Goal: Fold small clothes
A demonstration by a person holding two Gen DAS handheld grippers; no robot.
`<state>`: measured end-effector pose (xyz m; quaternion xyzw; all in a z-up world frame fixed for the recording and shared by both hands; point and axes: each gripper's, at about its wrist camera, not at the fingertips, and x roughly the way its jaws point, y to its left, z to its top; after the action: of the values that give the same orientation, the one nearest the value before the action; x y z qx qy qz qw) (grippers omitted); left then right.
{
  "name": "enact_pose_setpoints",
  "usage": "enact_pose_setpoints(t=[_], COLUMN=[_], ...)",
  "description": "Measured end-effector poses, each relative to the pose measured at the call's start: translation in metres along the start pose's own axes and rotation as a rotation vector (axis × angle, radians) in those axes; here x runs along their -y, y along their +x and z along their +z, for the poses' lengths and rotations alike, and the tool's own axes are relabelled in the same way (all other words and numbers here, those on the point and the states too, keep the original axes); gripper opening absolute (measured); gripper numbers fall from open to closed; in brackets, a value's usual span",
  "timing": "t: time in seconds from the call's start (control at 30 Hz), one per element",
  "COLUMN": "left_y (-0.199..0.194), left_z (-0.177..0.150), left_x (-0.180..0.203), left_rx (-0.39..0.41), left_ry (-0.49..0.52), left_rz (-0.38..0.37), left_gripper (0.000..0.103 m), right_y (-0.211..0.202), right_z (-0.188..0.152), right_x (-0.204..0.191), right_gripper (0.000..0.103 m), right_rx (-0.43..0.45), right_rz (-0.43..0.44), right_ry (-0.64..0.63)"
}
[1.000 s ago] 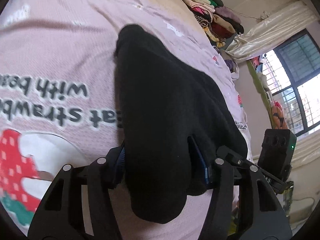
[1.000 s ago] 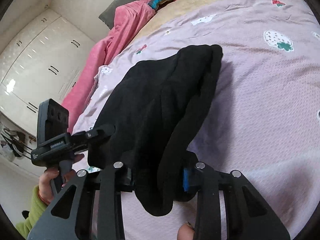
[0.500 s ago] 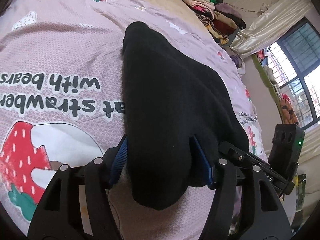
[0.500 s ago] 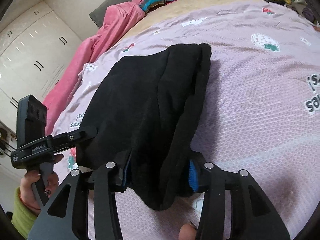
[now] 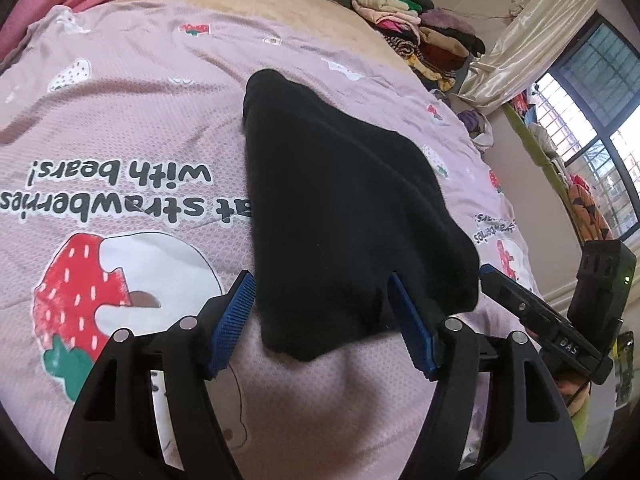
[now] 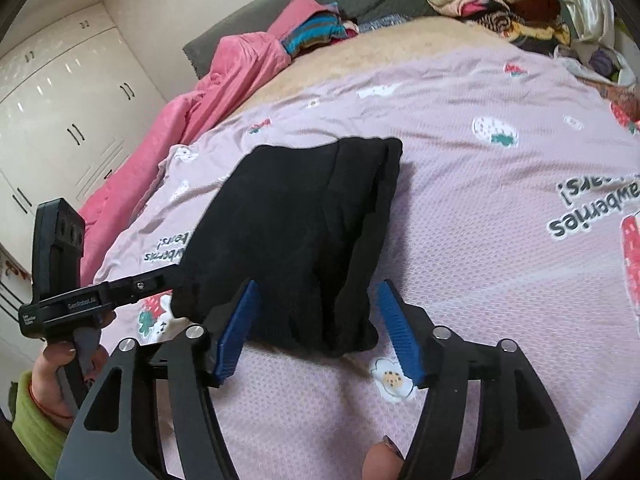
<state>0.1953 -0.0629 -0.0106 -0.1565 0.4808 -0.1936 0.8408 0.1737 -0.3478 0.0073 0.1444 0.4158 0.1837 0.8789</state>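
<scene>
Black knit garment (image 5: 340, 216): folded into a thick, roughly wedge-shaped bundle, lying on the pink strawberry-print bedspread (image 5: 132, 128), near the bed's middle; its near end sits between both sets of tongs.

Left gripper (image 5: 322, 316): jaws opening, blue pads (image 5: 234, 320) drawn apart on either side of the garment's near corner; the pads do not press it.

Right gripper (image 6: 318, 320): jaws opening, the garment's other near corner between them; a gap shows at the right pad (image 6: 398, 338).

Person's hand (image 6: 56, 376), green sleeve, holds the left gripper's handle.

Pink blanket (image 6: 208, 96): bunched along the bed's far left edge.

Pile of folded clothes (image 5: 416, 32): far right corner of the bed, beside the cream curtain (image 5: 532, 36).

White wardrobe (image 6: 60, 92): beyond the bed's left side.
</scene>
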Motion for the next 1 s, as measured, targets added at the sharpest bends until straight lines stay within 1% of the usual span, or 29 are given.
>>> enact_pose_setpoints(t=[0.1,0.23,0.3,0.37,0.4,0.43,0.47,0.53,0.6,0.9,1.0], left_y=[-0.010,-0.022,-0.027,-0.035,-0.039,-0.043,-0.046,-0.053,-0.058,-0.072,-0.073], left_z=[-0.002,-0.007,-0.011,-0.017,-0.021,-0.025,-0.027,-0.035,-0.043,-0.088,-0.105], left_x=[0.003,0.008,0.012,0.015,0.017,0.019,0.020,0.023,0.025,0.023,0.023], left_rx=[0.019,0.044,0.057,0.071,0.079,0.087,0.094,0.116,0.128,0.206,0.226], left_ry=[0.006,0.024,0.041,0.059,0.068,0.077,0.087,0.103,0.113,0.132,0.168], left_rz=[-0.002,0.006,0.020,0.029,0.033,0.043,0.049,0.072,0.077,0.151,0.195], left_gripper=[0.061,0.066,0.071,0.080,0.081,0.084,0.089,0.093,0.093,0.093,0.093], right_y=[-0.008,-0.020,-0.026,-0.032,-0.036,-0.039,-0.043,-0.049,-0.054,-0.068,-0.068], right_z=[0.002,-0.001,-0.003,-0.006,-0.009,-0.011,-0.014,-0.020,-0.029,-0.078,-0.094], right_x=[-0.008,-0.016,-0.019,-0.023,-0.024,-0.026,-0.029,-0.033,-0.038,-0.056,-0.062], right_gripper=[0.067,0.073,0.075,0.081,0.085,0.090,0.091,0.097,0.098,0.099,0.099], right_rx=[0.021,0.047,0.058,0.074,0.084,0.096,0.105,0.125,0.145,0.215,0.249], right_rz=[-0.012,-0.012,-0.010,-0.018,-0.022,-0.028,-0.031,-0.035,-0.044,-0.131,-0.174], right_ry=[-0.018,-0.031,-0.033,-0.041,-0.045,-0.048,-0.051,-0.057,-0.066,-0.127,-0.148])
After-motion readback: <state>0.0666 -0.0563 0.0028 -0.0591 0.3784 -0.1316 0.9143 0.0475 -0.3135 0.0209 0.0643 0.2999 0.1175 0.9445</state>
